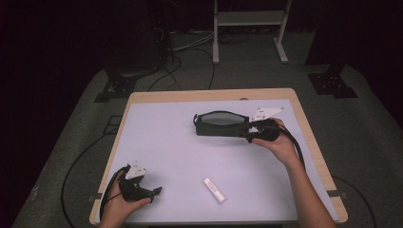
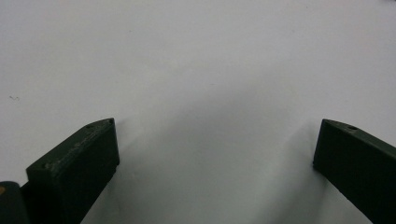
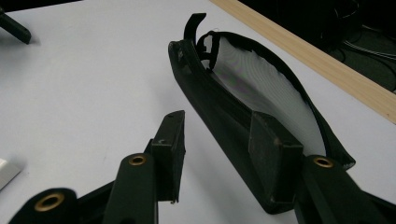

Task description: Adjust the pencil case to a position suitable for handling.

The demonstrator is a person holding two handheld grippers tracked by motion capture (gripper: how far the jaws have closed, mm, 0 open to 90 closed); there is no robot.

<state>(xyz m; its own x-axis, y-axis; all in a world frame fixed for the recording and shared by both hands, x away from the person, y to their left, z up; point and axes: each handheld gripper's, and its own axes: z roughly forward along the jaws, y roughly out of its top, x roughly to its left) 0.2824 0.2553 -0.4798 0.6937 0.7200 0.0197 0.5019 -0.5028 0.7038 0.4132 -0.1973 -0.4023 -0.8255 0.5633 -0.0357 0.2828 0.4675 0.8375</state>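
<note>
The long black fabric pouch point(image 1: 219, 124), mouth open, lies crosswise at mid-table. The right gripper point(image 3: 224, 149), jaws spread, straddles its near wall at the right end. The left gripper point(image 2: 215, 154), spread and empty, rests well apart.

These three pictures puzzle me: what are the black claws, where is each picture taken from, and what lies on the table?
No robot here: a person holds a two-jaw tool in each hand. The high view looks down on the table; the other two come from cameras riding on the tools. The left gripper rests near the front edge, jaws wide open over bare tabletop. The right gripper is open, one jaw against the side of a black pouch whose mouth gapes open. A small white stick lies untouched near the front.
</note>
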